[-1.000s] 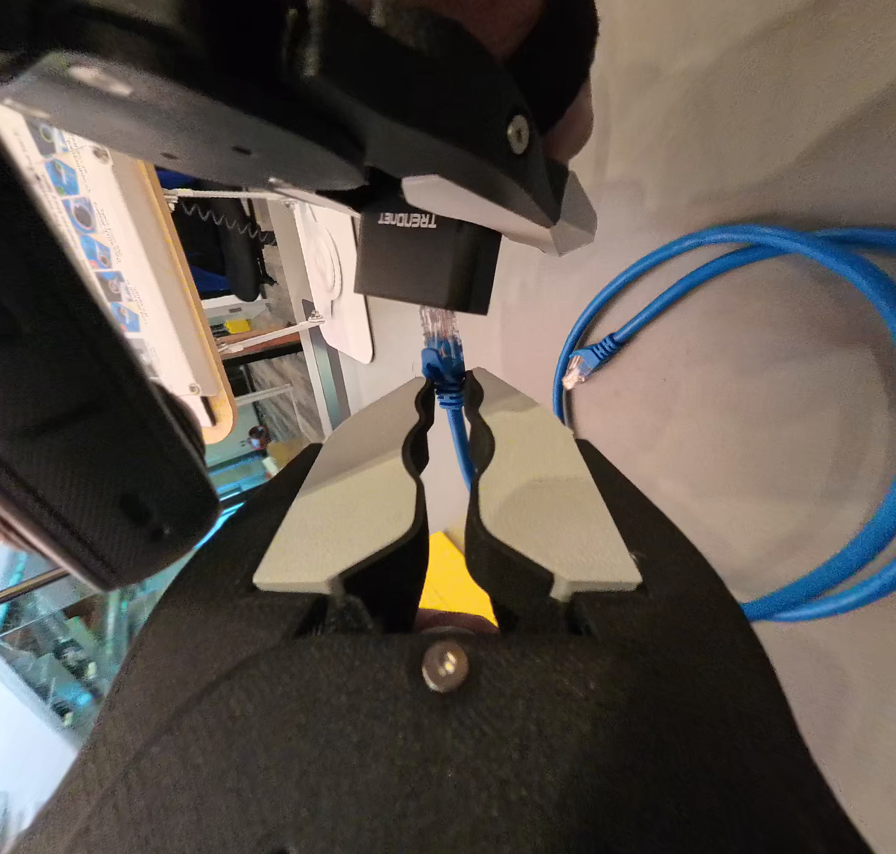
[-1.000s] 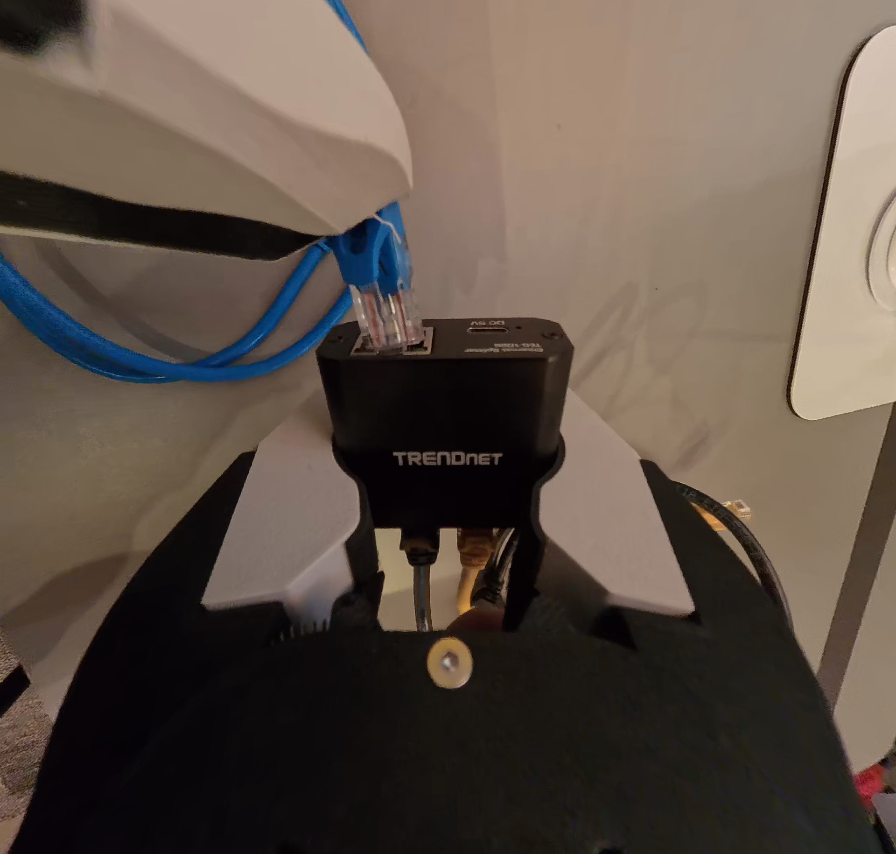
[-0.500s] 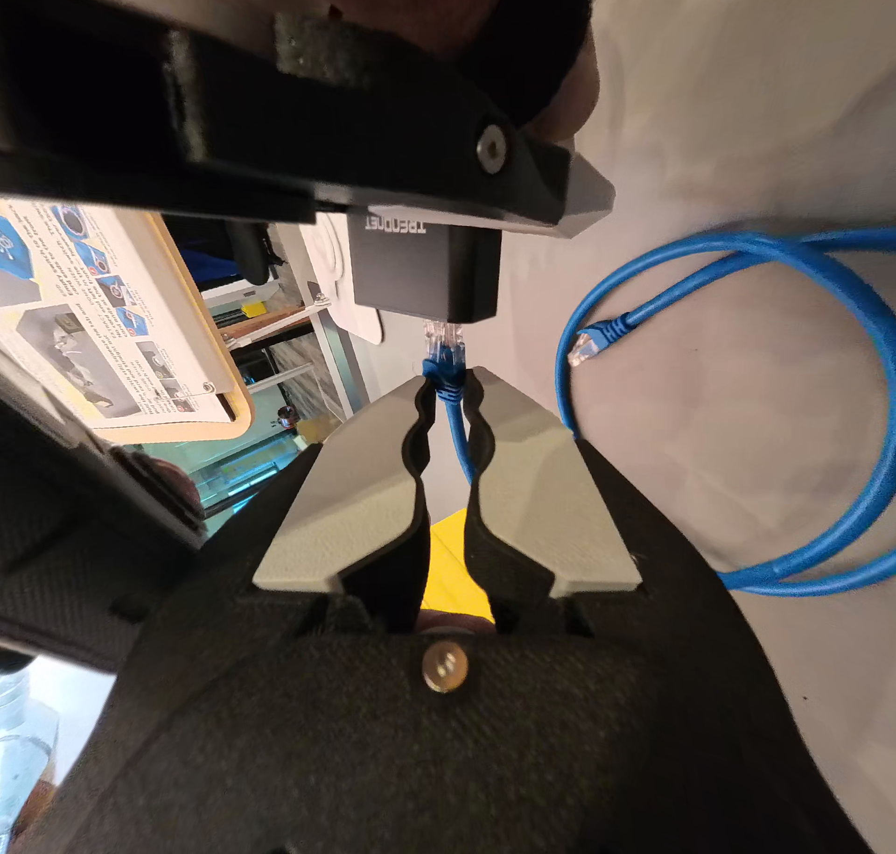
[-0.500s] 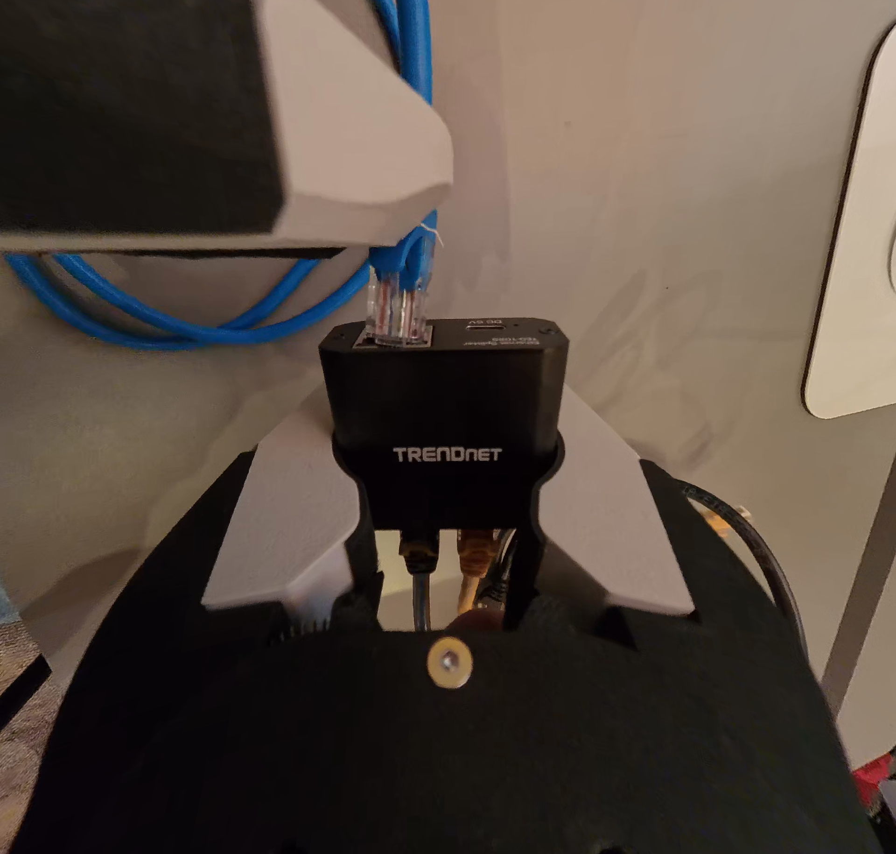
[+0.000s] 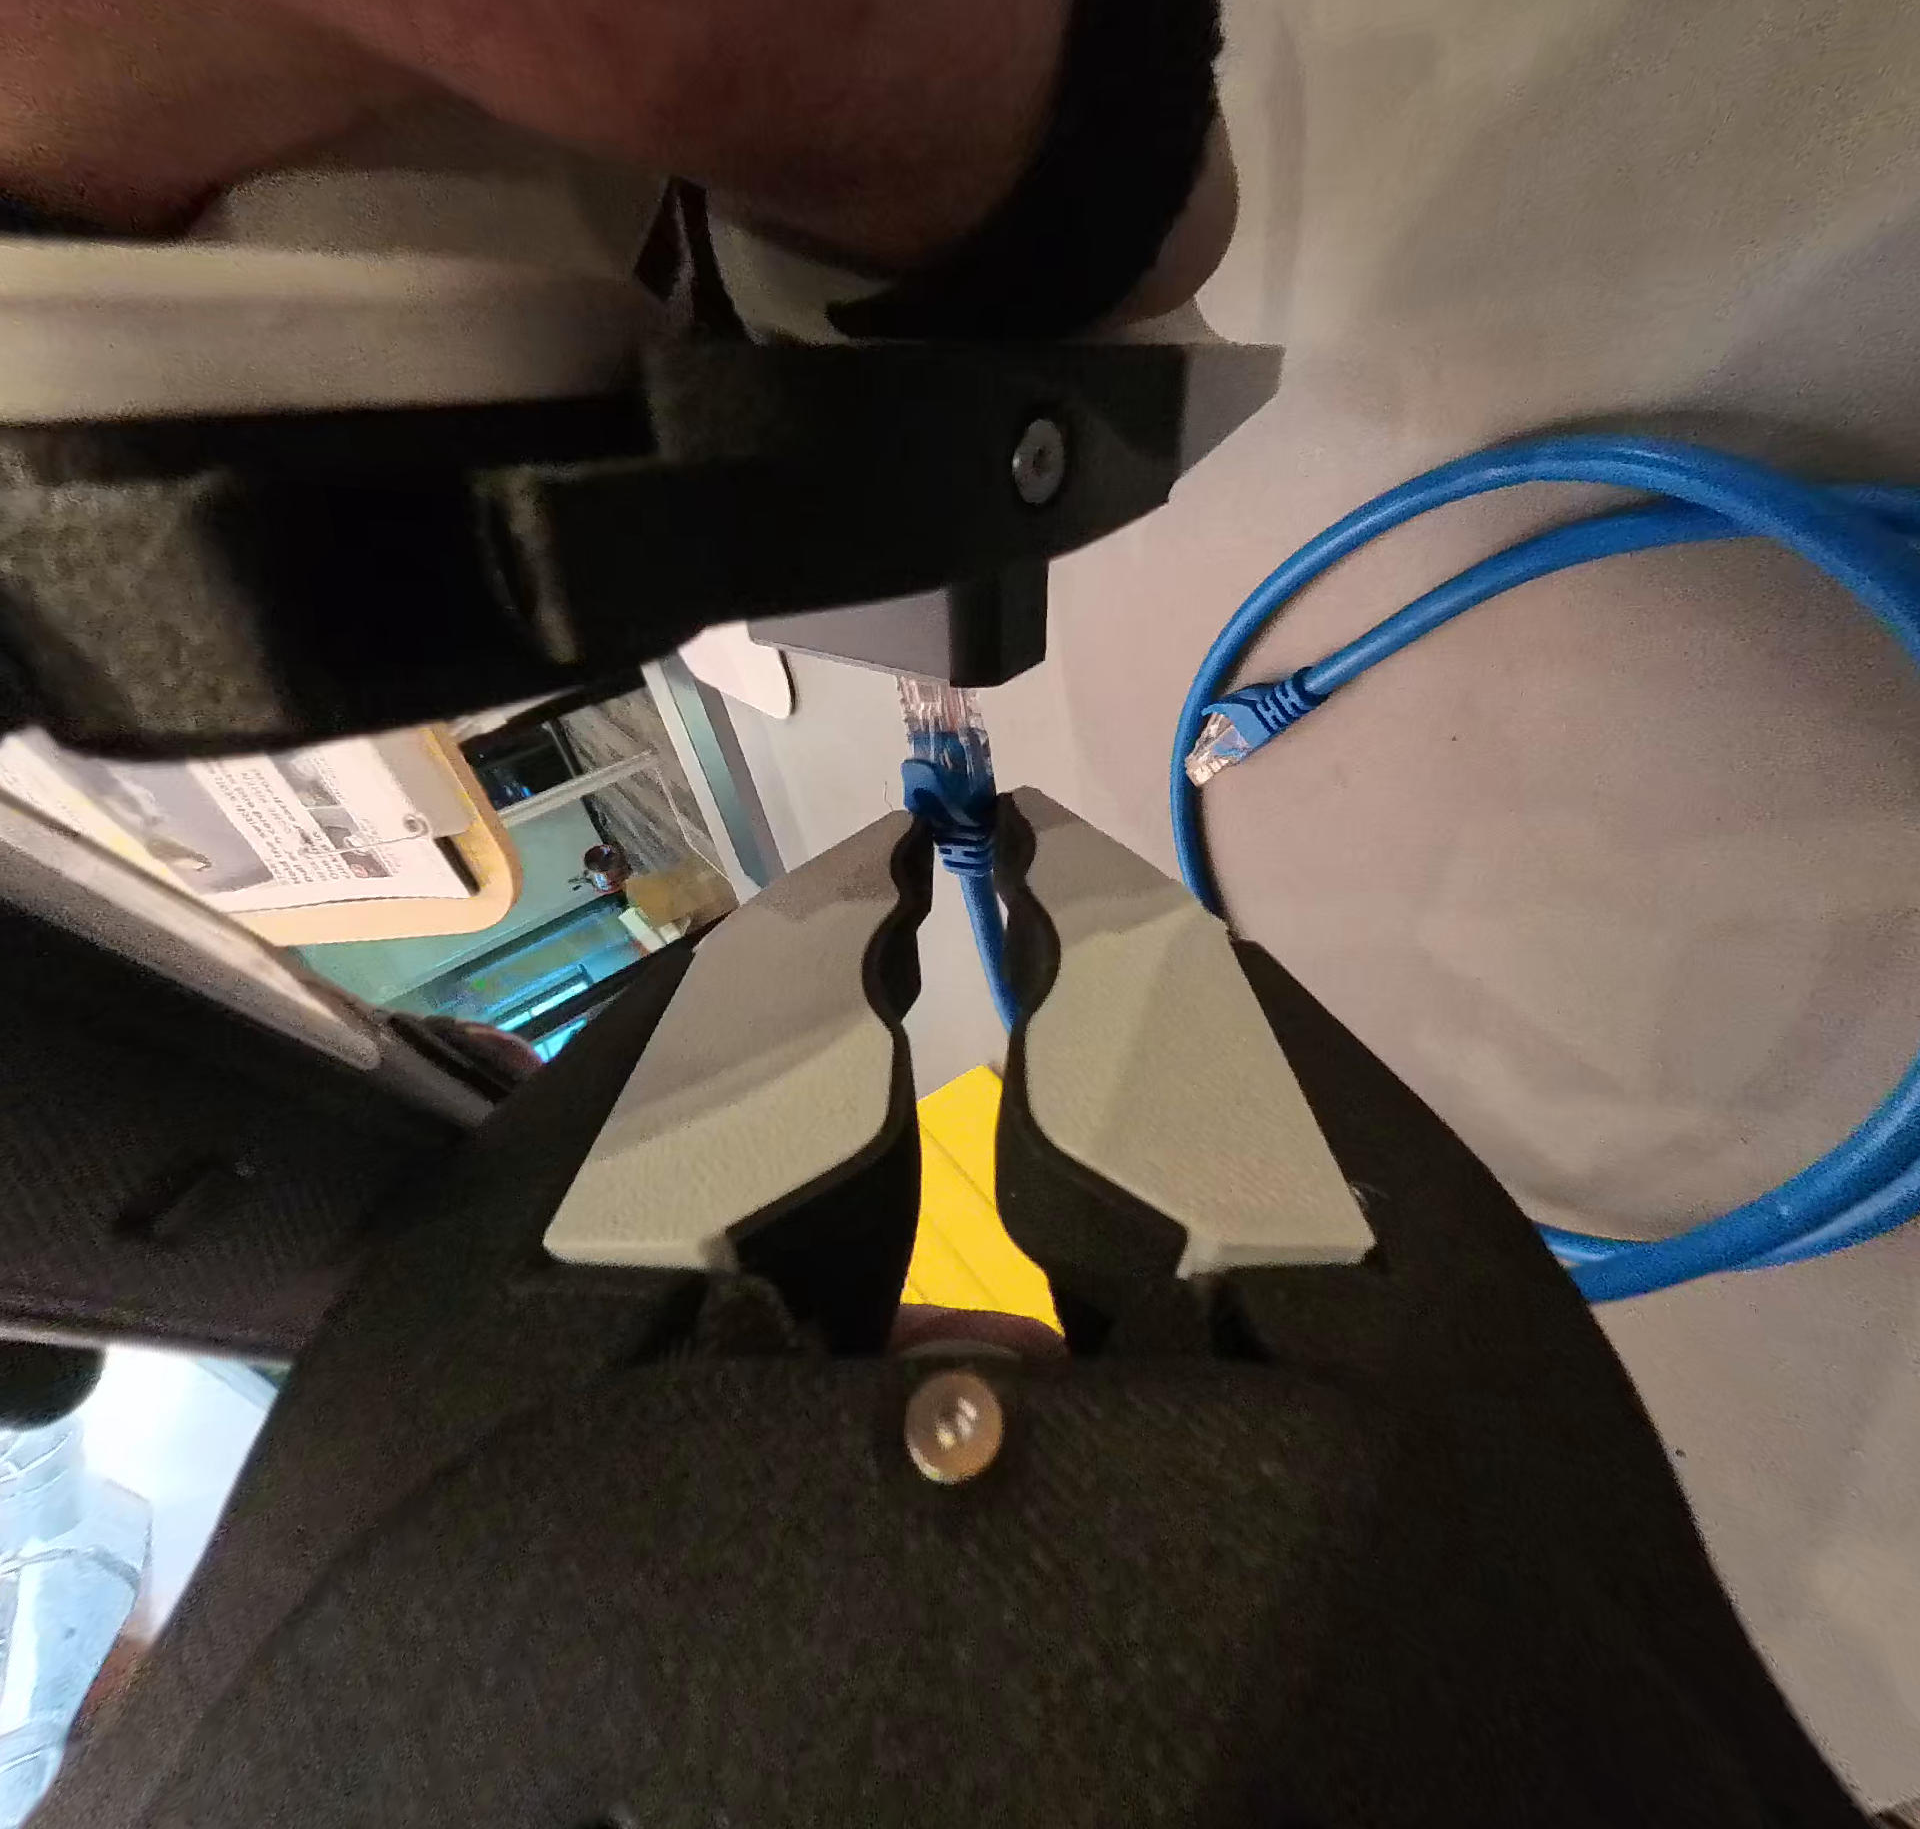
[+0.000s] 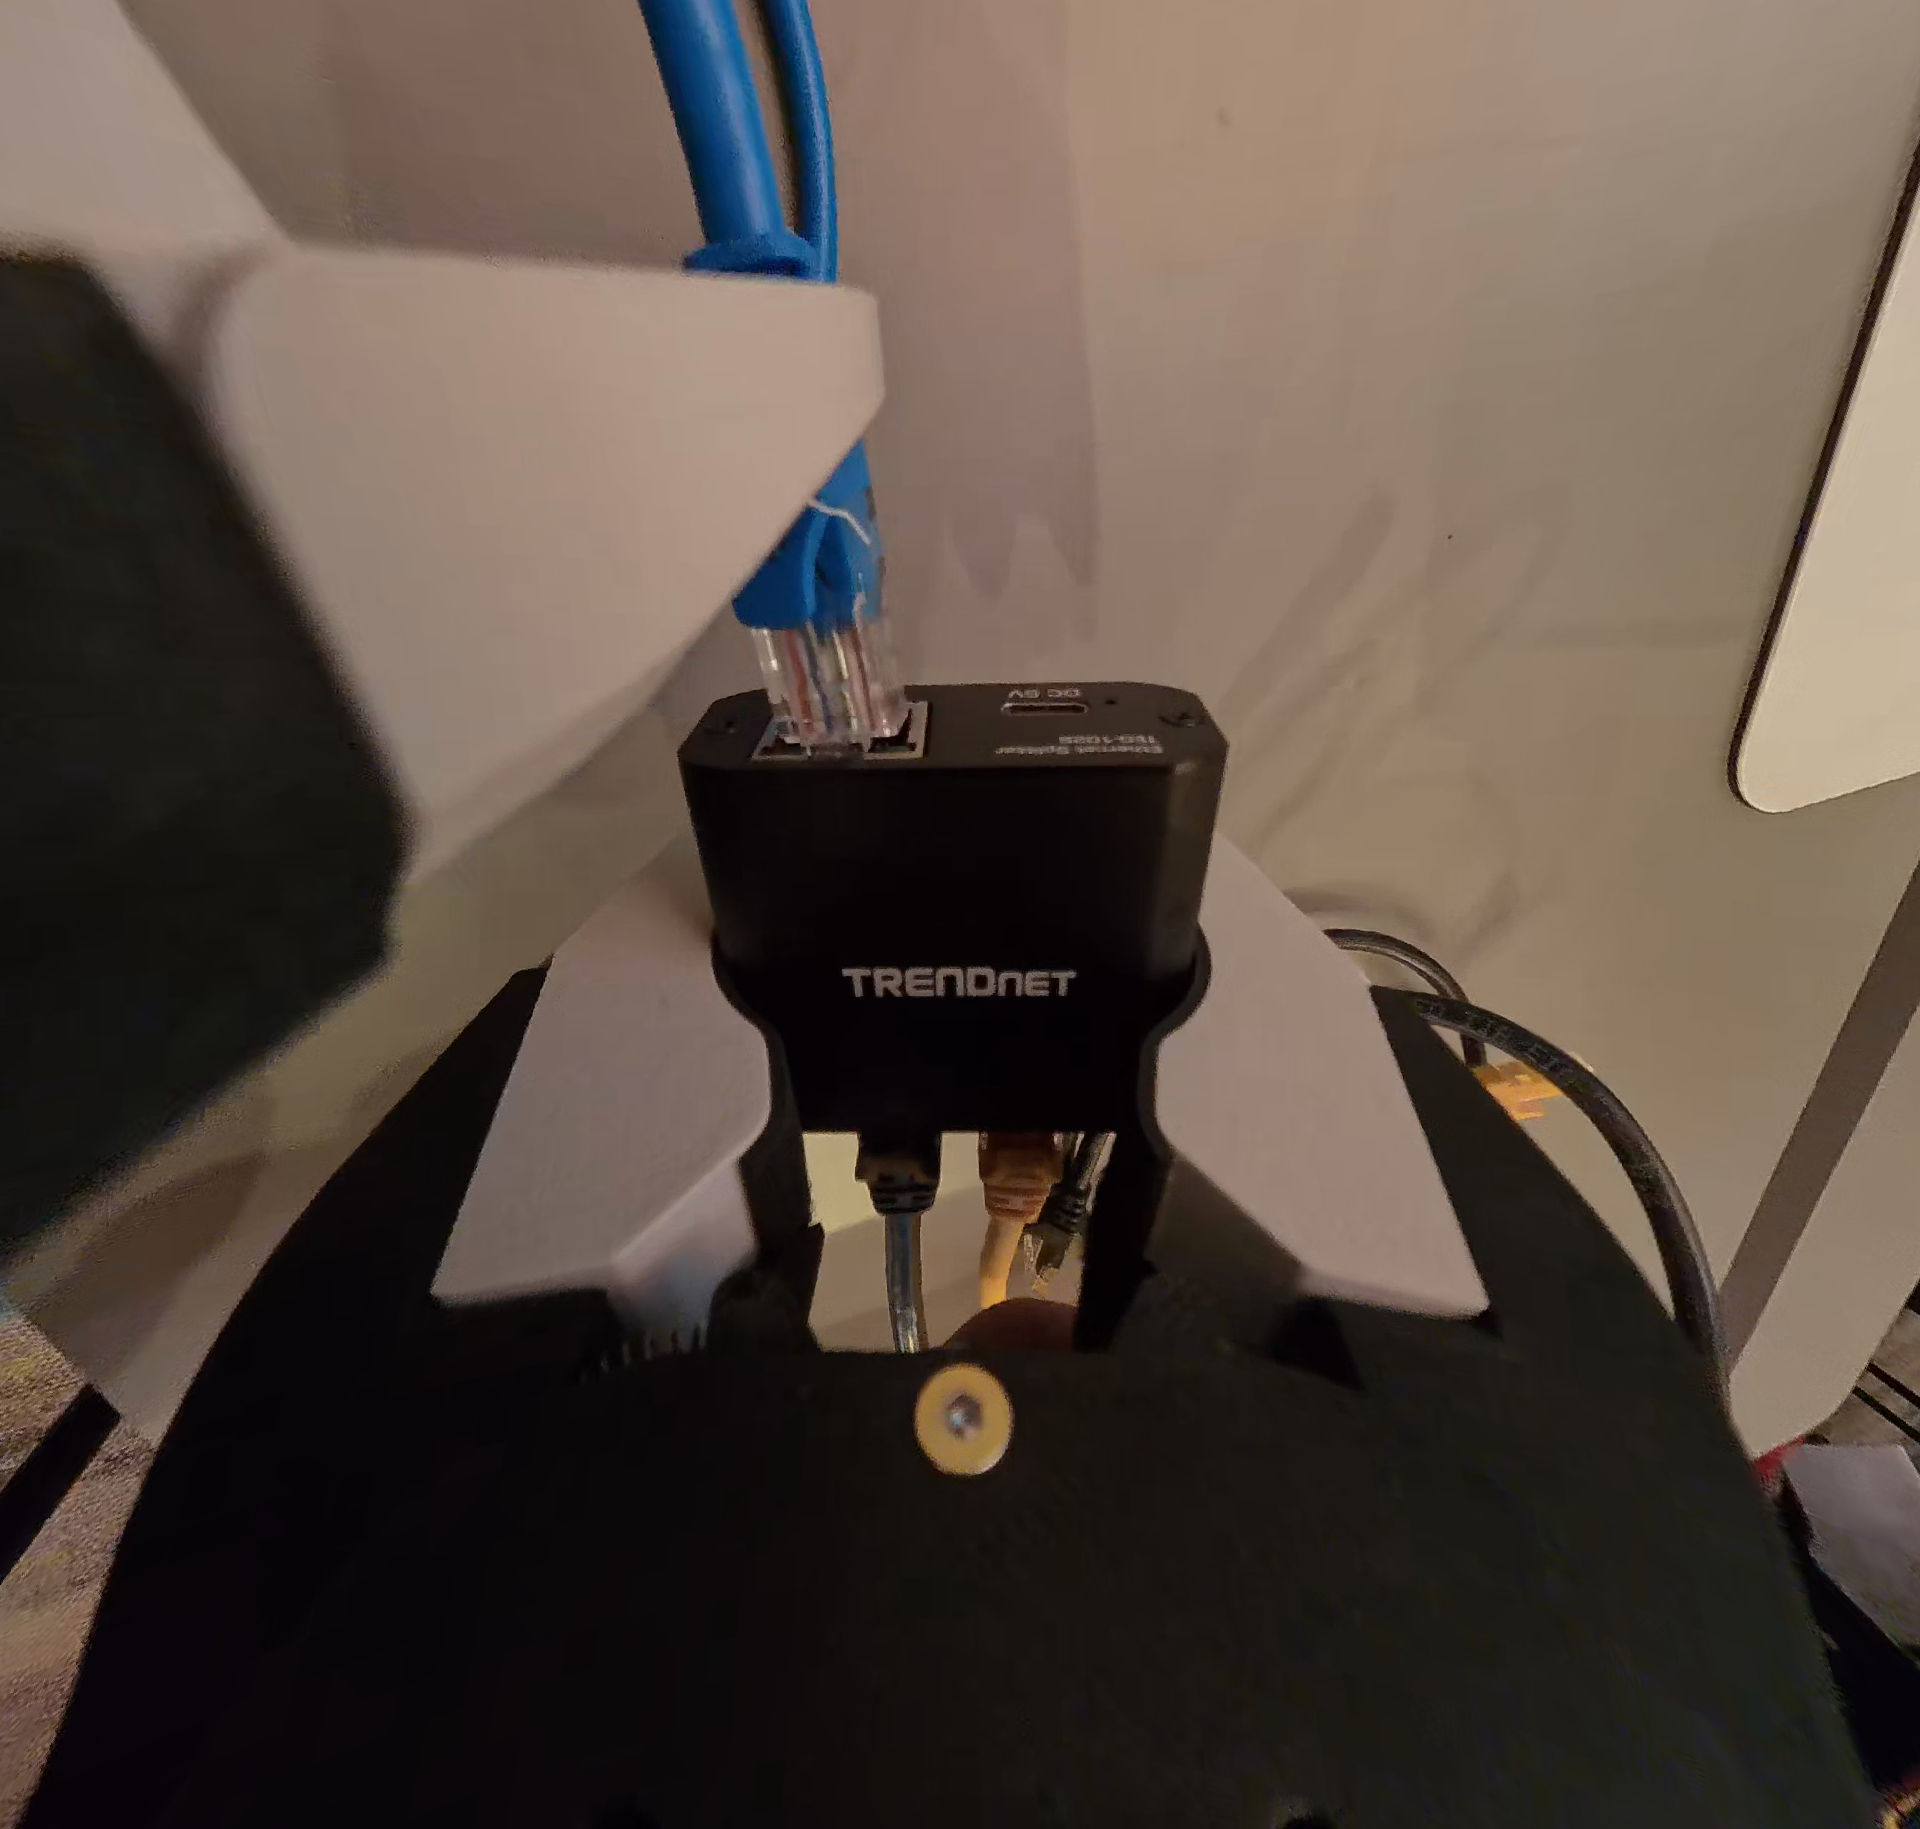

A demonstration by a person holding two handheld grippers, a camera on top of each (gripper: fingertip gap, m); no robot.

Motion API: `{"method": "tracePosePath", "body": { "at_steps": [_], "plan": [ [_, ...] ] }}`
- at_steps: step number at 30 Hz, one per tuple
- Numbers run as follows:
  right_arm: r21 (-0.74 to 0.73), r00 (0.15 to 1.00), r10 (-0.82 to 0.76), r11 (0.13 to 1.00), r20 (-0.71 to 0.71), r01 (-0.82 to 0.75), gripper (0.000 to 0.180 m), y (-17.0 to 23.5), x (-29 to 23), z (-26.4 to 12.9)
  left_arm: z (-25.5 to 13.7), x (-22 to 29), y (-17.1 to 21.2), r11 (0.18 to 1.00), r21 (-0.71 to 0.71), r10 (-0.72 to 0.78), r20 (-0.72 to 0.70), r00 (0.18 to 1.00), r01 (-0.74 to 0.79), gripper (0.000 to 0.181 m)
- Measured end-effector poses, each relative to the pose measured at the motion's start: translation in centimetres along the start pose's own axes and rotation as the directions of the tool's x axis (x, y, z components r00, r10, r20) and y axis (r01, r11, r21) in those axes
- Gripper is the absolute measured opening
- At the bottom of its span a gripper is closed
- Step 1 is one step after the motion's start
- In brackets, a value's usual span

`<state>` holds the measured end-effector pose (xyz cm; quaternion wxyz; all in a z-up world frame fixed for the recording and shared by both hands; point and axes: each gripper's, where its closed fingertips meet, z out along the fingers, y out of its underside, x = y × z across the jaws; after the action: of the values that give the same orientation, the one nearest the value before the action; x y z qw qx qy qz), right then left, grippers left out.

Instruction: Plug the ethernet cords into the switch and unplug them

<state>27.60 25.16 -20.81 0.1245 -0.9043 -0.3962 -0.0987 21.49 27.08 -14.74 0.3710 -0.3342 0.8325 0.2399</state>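
My right gripper (image 6: 961,958) is shut on a small black switch (image 6: 956,844), holding it by its sides with the ports facing away. My left gripper (image 5: 961,818) is shut on the blue ethernet cord (image 5: 961,823) just behind its clear plug (image 5: 938,709). The plug tip (image 6: 826,683) sits in the mouth of the switch's left port, tilted. In the left wrist view the switch (image 5: 992,626) is mostly hidden by the right gripper. The cord's other plug (image 5: 1221,740) lies free on the grey table. Black and orange cords (image 6: 1013,1177) are plugged into the switch's near side.
The blue cord's loop (image 5: 1818,532) lies on the grey table (image 5: 1558,896) to the right. A white board (image 6: 1849,584) stands at the right. A person's hand (image 5: 520,65) holds the right gripper. A wooden board with papers (image 5: 343,844) is at left. The gap from one gripper's tips to the other's is roughly 9 cm.
The two grippers have closed in on each other. The blue plug has gone from hovering over the port to its tip entering the port mouth, and the right gripper now covers most of the switch.
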Motion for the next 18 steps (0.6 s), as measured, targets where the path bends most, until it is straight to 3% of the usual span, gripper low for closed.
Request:
{"method": "tracePosePath", "body": {
  "at_steps": [10,18],
  "plan": [
    [0.013,1.0,0.005,1.0,-0.014,-0.004,0.068,-0.1,0.4,0.1,0.3,0.1,-0.4,0.998,0.052,-0.045,-0.011,0.999,0.046,0.01],
    [0.045,0.999,-0.044,0.998,0.003,0.044,0.069,-1.1,0.0,-0.2,0.2,0.1,-0.2,0.996,0.089,0.001,-0.006,1.0,-0.001,0.01]
  ]
}}
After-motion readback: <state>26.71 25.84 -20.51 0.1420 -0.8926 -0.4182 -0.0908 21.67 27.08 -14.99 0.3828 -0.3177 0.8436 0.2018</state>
